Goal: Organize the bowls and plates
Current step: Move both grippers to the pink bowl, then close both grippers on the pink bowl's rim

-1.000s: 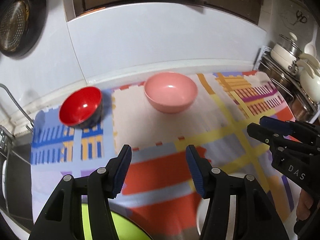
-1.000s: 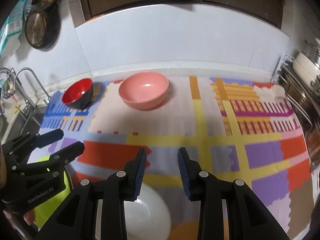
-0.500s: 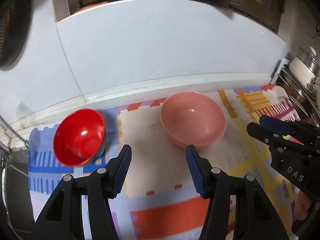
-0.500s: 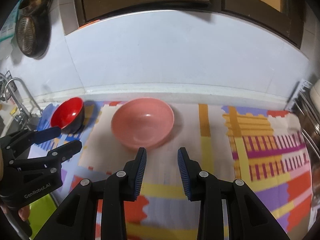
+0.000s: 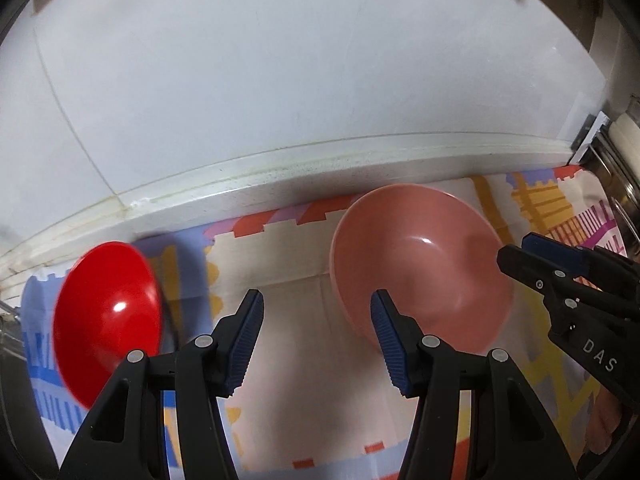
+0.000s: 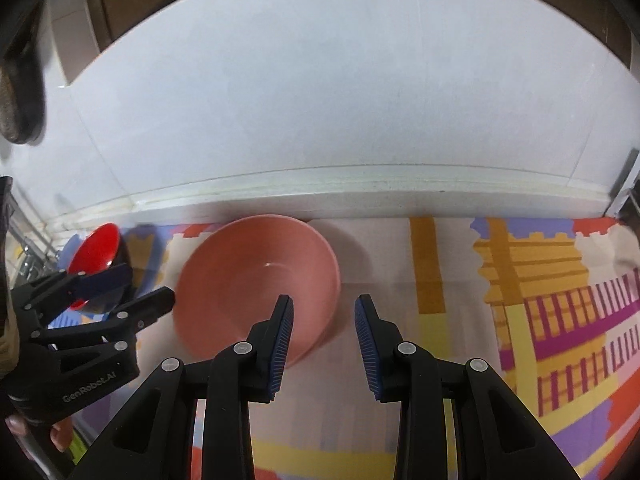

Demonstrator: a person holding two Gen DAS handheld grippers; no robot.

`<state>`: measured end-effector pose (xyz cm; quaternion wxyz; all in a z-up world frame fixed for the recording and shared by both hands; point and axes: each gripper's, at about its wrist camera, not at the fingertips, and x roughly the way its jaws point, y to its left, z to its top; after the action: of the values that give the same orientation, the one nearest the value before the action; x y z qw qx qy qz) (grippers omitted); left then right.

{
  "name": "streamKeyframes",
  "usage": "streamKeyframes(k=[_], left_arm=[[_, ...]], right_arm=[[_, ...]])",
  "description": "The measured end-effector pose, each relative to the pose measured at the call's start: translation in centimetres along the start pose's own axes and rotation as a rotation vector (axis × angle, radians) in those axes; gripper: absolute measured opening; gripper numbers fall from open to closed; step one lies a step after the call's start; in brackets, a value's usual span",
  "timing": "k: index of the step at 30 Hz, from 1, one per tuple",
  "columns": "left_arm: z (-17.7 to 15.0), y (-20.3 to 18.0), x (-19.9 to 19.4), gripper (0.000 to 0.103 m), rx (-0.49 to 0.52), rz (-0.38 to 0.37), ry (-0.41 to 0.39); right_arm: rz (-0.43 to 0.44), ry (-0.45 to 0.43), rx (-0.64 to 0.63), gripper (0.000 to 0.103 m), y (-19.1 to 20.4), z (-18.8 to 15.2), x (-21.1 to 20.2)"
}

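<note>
Pink bowl empty; red bowl empty; both hand-held grippers parted, gripping nothing.

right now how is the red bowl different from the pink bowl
The red bowl is glossy bright red inside with a dark outside; the pink bowl is plain pink all over. The red bowl looks smaller and sits left of the pink bowl. Both stand upright and empty on the patterned mat.

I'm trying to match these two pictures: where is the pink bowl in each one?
Left wrist view: pink bowl sits right of centre, beside the left claw.
Right wrist view: pink bowl sits left of centre, behind the right claw.
Shared landmark: the red bowl, to its left in both.
</note>
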<state>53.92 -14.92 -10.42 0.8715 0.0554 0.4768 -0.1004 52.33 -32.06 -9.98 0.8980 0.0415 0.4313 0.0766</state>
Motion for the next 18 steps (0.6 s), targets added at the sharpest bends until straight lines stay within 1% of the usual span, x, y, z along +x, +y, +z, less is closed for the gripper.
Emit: streamKeyframes(k=[4,7,8,10,11,12,13,15,18], left_arm=[[0.3,0.0,1.5,0.05,-0.007,-0.001,0.021],[0.3,0.0,2.3,0.042,-0.008,-0.007,0.031],[0.3,-0.1,2.5,0.04,-0.009,-0.012,0.036],[0.4,-0.1,2.9,0.036,-0.013,-0.025,0.041],[0.4,-0.2,3.0,0.031,-0.013,-0.032,0.044],[0.4,-0.3,3.1,0.027,-0.013,-0.042,0.044],[0.4,-0.4,3.1,0.025,-0.013,-0.049,0.044],[0.6,-0.7,3.2,0.014,-0.011,-0.066,0.046],[0.6,-1.0,3.3,0.013,-0.005,-0.059,0.044]], right_arm=[[0.001,0.021,0.008,0.033,-0.2,0.1,1.3],[-0.003,0.036,0.013,0.032,-0.4,0.2,2.3],[-0.002,0.041,0.015,0.028,-0.5,0.1,2.5],[-0.001,0.049,0.012,0.026,-0.5,0.1,2.8],[0.0,0.05,0.012,0.025,-0.5,0.1,2.9],[0.001,0.052,0.011,0.021,-0.5,0.0,3.0],[0.003,0.054,0.012,0.019,-0.5,0.0,3.1],[0.019,0.059,0.021,0.014,-0.7,0.0,3.0],[0.031,0.064,0.042,0.013,-0.8,0.0,3.0]])
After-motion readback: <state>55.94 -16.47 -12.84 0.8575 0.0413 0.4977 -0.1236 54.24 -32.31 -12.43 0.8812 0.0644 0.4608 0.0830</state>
